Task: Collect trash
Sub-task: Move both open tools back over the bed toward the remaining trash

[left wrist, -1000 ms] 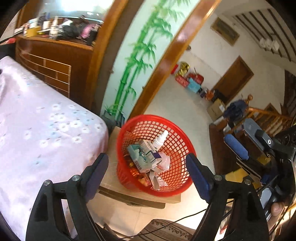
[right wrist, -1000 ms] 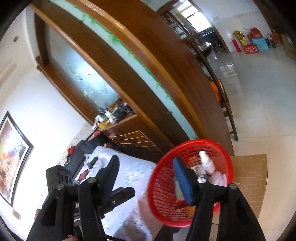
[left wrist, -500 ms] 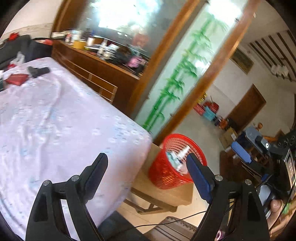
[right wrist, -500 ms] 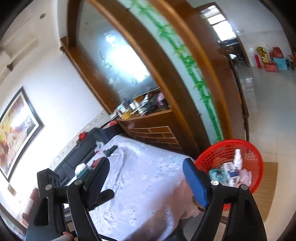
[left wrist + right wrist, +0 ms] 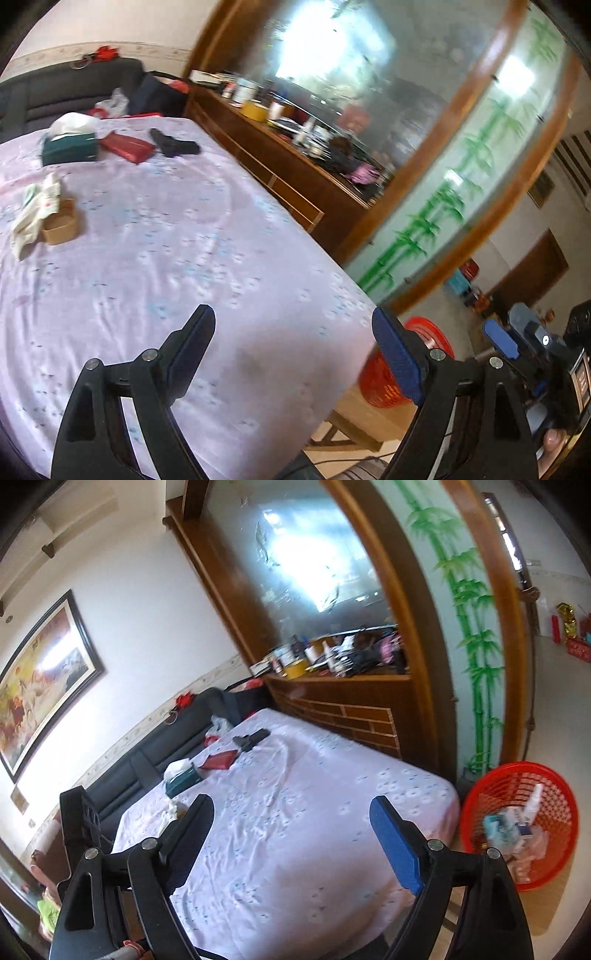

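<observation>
A red mesh basket point(image 5: 517, 812) holding boxes and a small white bottle stands on a low wooden stool at the right end of the table; the left wrist view shows only part of it point(image 5: 384, 380). On the lilac flowered tablecloth point(image 5: 184, 258), at the far left, lie crumpled paper point(image 5: 33, 210) and a small tan box point(image 5: 61, 221). My left gripper point(image 5: 295, 347) is open and empty above the near part of the table. My right gripper point(image 5: 291, 830) is open and empty too, and shows at the right edge of the left wrist view point(image 5: 517, 339).
A green tissue box point(image 5: 70, 147), a red wallet point(image 5: 127, 147) and a black object point(image 5: 173, 144) lie at the table's far end. A dark sofa point(image 5: 147, 757) runs behind it. A cluttered wooden sideboard point(image 5: 295, 155) and glass partition stand to the right.
Both grippers have swung away from the red basket toward the table. The basket has slid to the right edge of both views and the far items on the table have come into view.
</observation>
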The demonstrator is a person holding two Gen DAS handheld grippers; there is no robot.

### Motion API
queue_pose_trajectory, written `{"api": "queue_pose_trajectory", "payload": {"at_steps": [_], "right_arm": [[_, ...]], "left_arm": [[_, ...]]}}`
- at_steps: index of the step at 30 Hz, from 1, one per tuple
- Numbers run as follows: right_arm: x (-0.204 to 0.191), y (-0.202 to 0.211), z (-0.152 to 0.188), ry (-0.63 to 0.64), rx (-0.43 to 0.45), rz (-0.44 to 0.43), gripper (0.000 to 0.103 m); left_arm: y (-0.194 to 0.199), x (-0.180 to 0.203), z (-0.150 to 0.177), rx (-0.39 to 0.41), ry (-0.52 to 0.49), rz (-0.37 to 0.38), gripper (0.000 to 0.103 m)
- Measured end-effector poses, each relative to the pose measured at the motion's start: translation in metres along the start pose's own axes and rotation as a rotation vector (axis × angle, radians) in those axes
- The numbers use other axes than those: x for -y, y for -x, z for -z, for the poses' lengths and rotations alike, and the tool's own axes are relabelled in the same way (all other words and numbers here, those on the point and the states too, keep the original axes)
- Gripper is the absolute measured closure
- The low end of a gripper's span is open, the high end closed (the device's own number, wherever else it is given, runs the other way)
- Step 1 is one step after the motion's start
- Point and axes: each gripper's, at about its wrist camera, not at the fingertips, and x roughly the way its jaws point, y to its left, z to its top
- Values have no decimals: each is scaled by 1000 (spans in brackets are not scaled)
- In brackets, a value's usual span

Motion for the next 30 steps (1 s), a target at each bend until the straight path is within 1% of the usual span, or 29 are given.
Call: {"api": "queue_pose_trajectory", "payload": {"at_steps": [5, 12, 15, 19, 21, 24, 28, 30], "right_arm": [[-16, -28, -2, 29, -36, -21, 14], [-32, -60, -6, 55, -70, -58, 14], [-39, -77, -4, 65, -82, -97, 14], [-48, -104, 0, 55, -93, -176, 14], [-55, -119, 3, 50, -107, -218, 14], [-70, -150, 8, 76, -147, -278, 14], [-92, -190, 15, 106, -197, -341, 14], [-106, -212, 20, 133, -235, -363, 14]], "left_arm": [[4, -24, -9, 27, 30, -49, 18], [4, -54, -12, 22, 79, -90, 18], [15, -68, -12, 32, 95, -109, 18], [35, -94, -10, 65, 113, -174, 18], [46, -109, -10, 79, 135, -229, 18], [63, -139, -9, 96, 186, -298, 18], [73, -175, -11, 109, 256, -370, 18], [73, -192, -13, 112, 292, -380, 18]]}}
